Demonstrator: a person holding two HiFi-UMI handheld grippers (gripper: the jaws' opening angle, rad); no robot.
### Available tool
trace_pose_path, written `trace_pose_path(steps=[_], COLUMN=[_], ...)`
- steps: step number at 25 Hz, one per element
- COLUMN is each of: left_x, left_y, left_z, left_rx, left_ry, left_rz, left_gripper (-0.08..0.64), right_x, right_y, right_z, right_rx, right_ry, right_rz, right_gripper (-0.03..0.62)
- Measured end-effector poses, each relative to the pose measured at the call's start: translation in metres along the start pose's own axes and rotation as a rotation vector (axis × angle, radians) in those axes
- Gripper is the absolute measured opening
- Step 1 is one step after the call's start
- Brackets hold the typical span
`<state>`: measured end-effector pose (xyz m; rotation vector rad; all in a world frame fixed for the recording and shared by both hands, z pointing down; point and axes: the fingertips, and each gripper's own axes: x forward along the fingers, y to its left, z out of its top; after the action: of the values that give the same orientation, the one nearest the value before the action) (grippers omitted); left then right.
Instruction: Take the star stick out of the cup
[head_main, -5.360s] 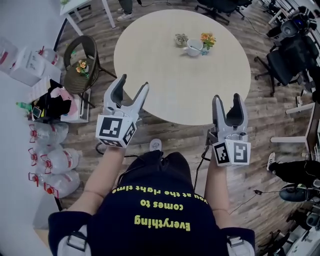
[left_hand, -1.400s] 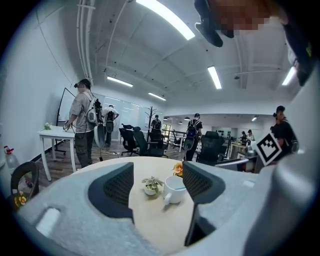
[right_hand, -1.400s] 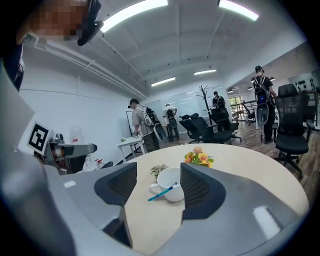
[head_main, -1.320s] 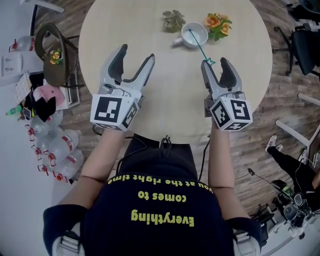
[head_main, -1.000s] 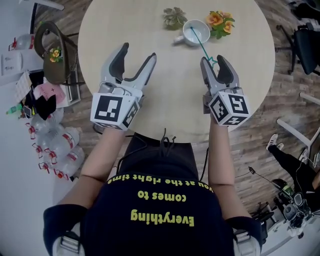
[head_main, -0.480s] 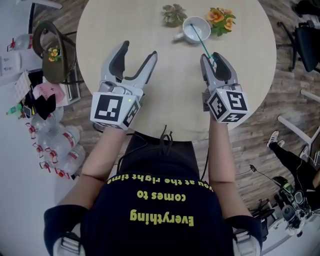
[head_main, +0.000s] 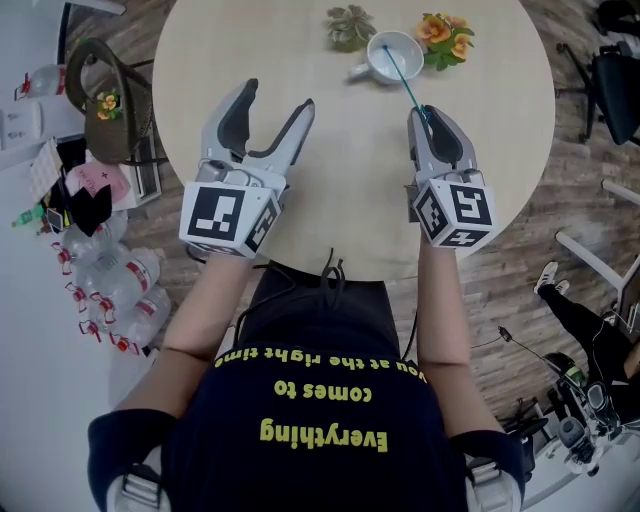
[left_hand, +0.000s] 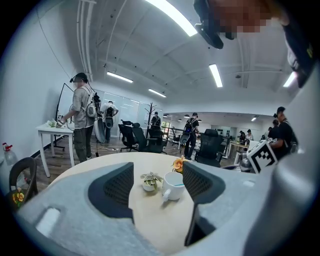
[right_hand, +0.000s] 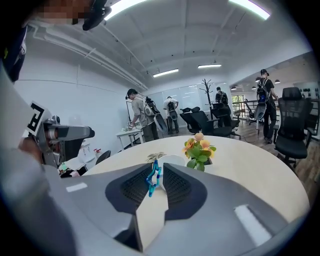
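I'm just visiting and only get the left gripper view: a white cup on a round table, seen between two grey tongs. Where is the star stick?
Observer: The star stick leans out of the cup. In the right gripper view its blue star sits between the pads of the right tongs, which have just been closing and now seem to touch it on both sides.
Operator: So is it out of the cup yet?
Observer: No. The head view shows the stick's lower end inside the cup, while the star end is up at the tips of the right tongs.
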<state>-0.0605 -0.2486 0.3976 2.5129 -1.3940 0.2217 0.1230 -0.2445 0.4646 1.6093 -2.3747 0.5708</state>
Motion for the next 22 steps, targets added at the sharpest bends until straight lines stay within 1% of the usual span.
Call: trace_pose_path(steps=[4, 10, 16, 19, 22], left_x=[0.002, 0.000, 0.000, -0.001, -0.002], left_y=[-0.001, 0.004, 0.006, 0.007, 0.006], left_z=[-0.002, 0.002, 0.006, 0.008, 0.012], left_rx=[-0.002, -0.011, -0.009, -0.009, -0.007], left_ry=[0.001, -0.014, -0.026, -0.032, -0.039], left_rz=[0.003, 0.026, 0.031, 0.034, 0.031], left_gripper=[0.307, 0.307, 0.307, 0.307, 0.307], right_x=[0.001, -0.002, -0.010, -0.014, -0.018], right_y=[-0.005, -0.010, -0.015, -0.014, -0.015], right_z=[-0.002, 0.000, 0.015, 0.022, 0.028], right_rx=[0.000, -0.031, -0.043, -0.053, -0.034], right_ry=[0.003, -0.002, -0.048, -0.058, -0.072], right_rz=[-0.012, -0.045, -0.084, -0.086, -0.088], right_gripper=[0.053, 0.031, 0.028, 0.028, 0.028])
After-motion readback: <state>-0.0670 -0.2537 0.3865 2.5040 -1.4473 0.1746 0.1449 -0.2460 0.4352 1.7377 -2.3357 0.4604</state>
